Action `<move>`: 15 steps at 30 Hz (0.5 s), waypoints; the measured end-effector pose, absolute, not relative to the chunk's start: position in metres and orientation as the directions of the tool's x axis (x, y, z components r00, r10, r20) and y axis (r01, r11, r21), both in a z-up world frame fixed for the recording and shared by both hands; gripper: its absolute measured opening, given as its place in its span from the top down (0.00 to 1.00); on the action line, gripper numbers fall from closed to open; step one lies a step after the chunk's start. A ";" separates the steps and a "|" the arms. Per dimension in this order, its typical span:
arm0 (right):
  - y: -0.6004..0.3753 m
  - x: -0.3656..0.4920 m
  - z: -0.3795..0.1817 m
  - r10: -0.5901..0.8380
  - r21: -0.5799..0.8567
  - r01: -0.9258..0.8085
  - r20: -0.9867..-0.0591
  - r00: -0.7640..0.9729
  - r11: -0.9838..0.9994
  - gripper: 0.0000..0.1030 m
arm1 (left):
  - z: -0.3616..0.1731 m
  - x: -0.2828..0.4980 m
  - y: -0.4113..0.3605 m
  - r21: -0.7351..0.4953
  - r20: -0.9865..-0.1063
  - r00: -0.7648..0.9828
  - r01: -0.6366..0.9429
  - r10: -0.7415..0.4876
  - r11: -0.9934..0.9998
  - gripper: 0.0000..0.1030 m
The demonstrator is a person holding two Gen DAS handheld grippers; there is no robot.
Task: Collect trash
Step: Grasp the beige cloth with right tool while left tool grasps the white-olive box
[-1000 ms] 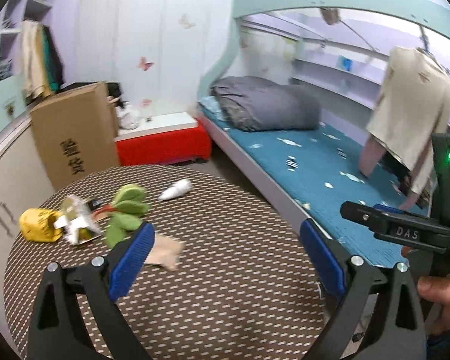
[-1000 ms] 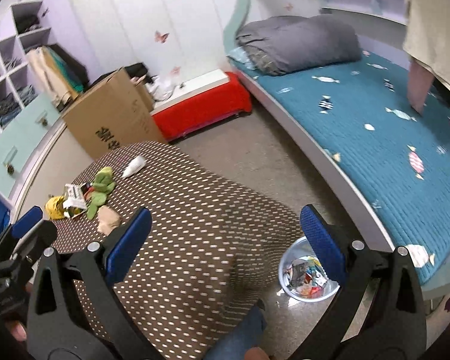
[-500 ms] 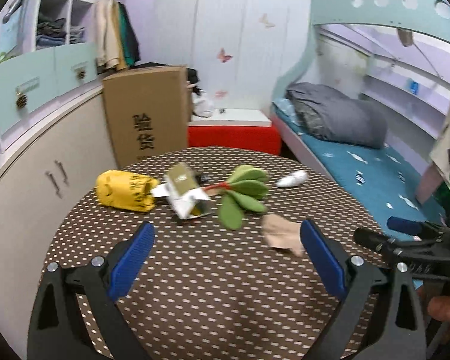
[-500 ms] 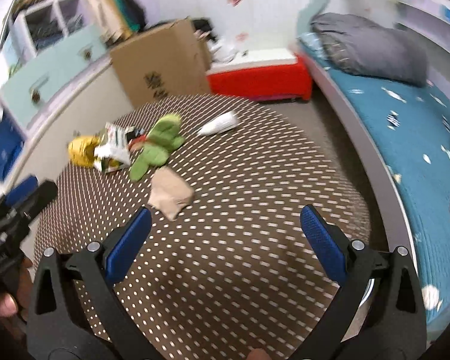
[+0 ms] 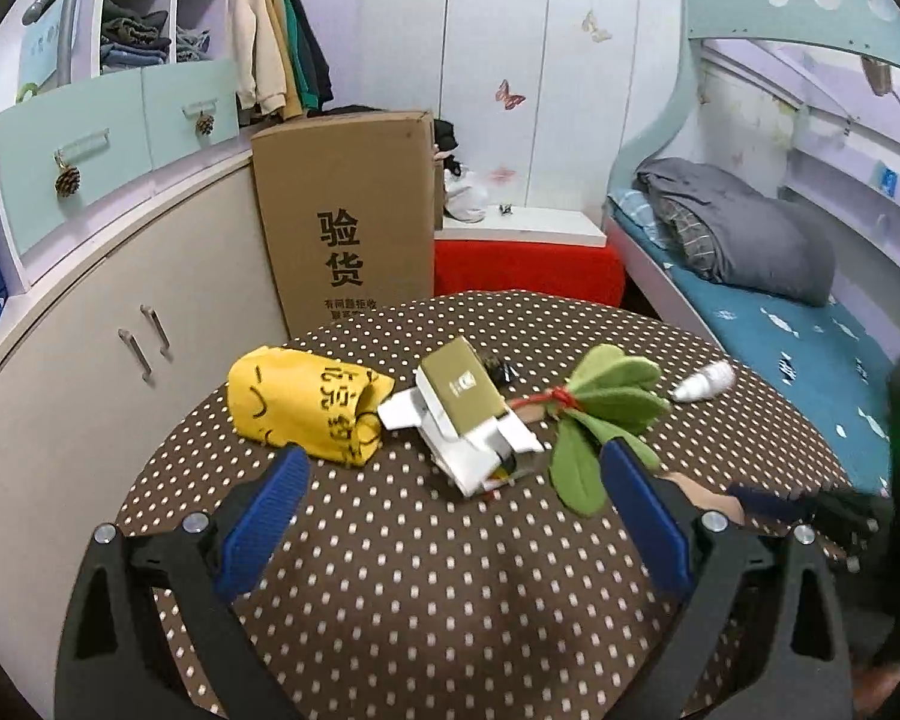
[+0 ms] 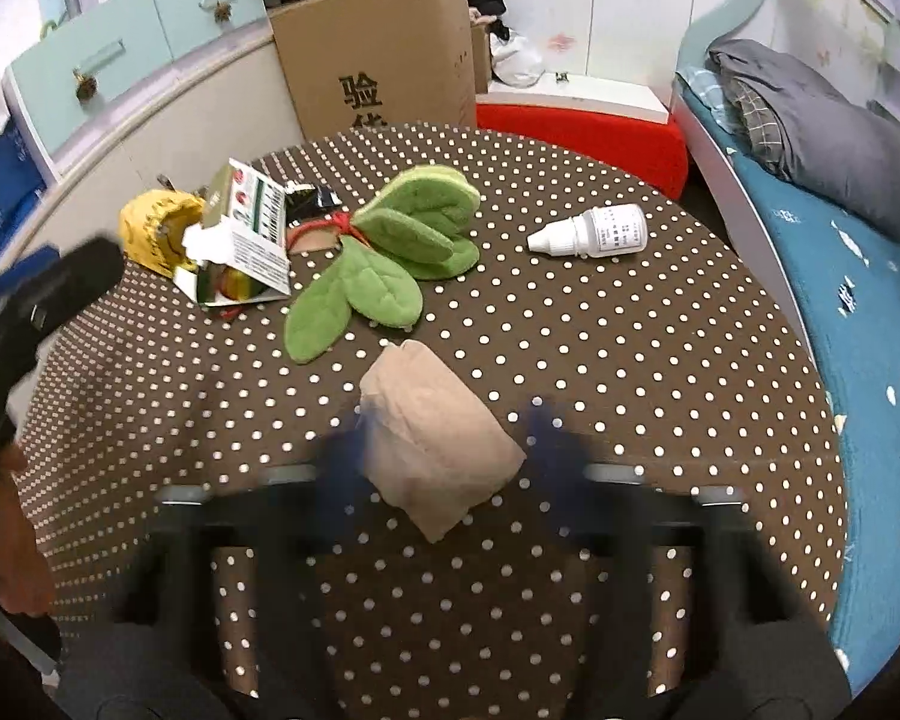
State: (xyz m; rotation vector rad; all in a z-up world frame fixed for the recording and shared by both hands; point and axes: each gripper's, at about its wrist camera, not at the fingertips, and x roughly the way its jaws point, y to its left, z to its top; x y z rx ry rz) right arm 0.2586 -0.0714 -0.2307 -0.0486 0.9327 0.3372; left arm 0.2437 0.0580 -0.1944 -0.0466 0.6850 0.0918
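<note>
A crumpled beige tissue (image 6: 435, 444) lies on the round dotted table (image 6: 630, 360). My right gripper (image 6: 444, 444) is motion-blurred, its jaws on either side of the tissue, still apart. An opened white and olive carton (image 5: 468, 420), also in the right wrist view (image 6: 246, 240), a yellow bag (image 5: 306, 405), a green leaf-shaped plush (image 5: 606, 414) and a small white bottle (image 6: 594, 232) lie further back. My left gripper (image 5: 456, 522) is open and empty, a little short of the carton and bag.
A tall cardboard box (image 5: 348, 222) stands behind the table beside curved cabinets (image 5: 90, 324). A red bench (image 5: 528, 267) and a bed with a blue cover (image 5: 798, 336) are to the right.
Both grippers swung left from the bed and the floor bin toward the table. My right gripper dropped down to the beige tissue and narrowed its jaws around it.
</note>
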 end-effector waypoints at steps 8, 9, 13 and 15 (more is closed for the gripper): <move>-0.107 0.244 -0.224 0.316 0.202 -0.257 -0.764 0.563 0.945 0.83 | -0.229 0.297 0.053 -0.012 -0.725 0.685 -0.114 0.070 0.993 0.10; -0.112 0.241 -0.224 0.315 0.204 -0.251 -0.762 0.566 0.946 0.83 | -0.231 0.299 0.054 -0.034 -0.732 0.680 -0.107 0.048 0.994 0.27; -0.133 0.229 -0.220 0.323 0.236 -0.224 -0.752 0.575 0.946 0.85 | -0.236 0.298 0.058 -0.094 -0.751 0.660 -0.073 -0.023 0.993 0.53; -0.142 0.222 -0.220 0.319 0.240 -0.211 -0.750 0.579 0.948 0.85 | -0.235 0.291 0.058 -0.104 -0.743 0.668 -0.062 -0.036 0.993 0.54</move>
